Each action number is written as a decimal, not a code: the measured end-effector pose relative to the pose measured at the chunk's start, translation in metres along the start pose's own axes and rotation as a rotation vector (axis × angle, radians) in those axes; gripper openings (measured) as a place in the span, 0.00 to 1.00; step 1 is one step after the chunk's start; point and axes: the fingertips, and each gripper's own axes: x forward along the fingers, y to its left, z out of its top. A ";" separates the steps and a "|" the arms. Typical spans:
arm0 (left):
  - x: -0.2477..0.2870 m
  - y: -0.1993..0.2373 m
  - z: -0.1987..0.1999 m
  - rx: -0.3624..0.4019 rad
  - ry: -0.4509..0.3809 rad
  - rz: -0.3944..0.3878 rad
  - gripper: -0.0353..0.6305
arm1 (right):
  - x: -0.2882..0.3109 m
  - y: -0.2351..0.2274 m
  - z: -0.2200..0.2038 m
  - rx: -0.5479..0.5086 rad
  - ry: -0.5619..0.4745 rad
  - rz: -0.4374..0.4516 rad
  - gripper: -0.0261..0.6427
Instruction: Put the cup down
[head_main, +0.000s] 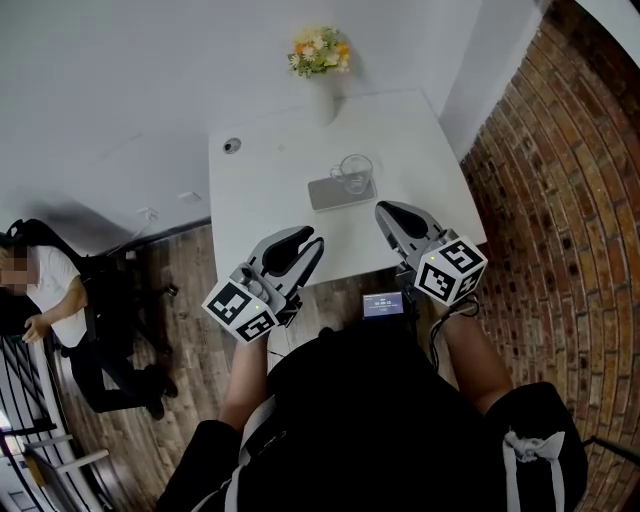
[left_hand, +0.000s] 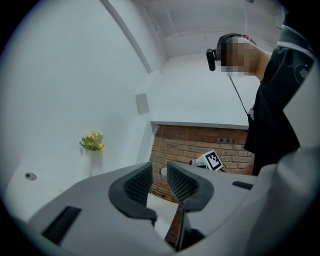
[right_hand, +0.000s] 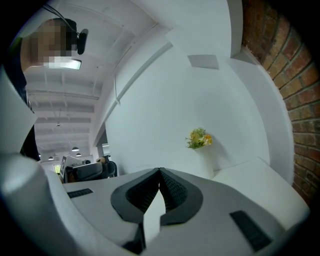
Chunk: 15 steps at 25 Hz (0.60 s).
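The cup (head_main: 355, 172) stands upright on a grey mat (head_main: 325, 196) mid-table, apart from both grippers. The right gripper (head_main: 388, 210) is closed on nothing; the left gripper (head_main: 308, 241) is slightly open and empty. The placing looks done, so draw back without brushing the cup.

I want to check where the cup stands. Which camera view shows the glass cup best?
The head view: the glass cup stands upright on a grey mat on the white table. Neither gripper view shows it clearly. Both show only the flowers and part of the table.
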 end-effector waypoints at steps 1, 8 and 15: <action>0.001 -0.001 0.000 0.000 0.002 -0.002 0.20 | 0.001 0.000 0.000 -0.001 0.000 0.000 0.06; 0.003 0.000 -0.004 -0.014 0.008 -0.005 0.20 | 0.003 -0.006 -0.001 -0.005 0.008 -0.015 0.06; 0.005 -0.001 -0.005 -0.017 0.004 -0.006 0.20 | 0.002 -0.008 -0.001 -0.008 0.012 -0.017 0.06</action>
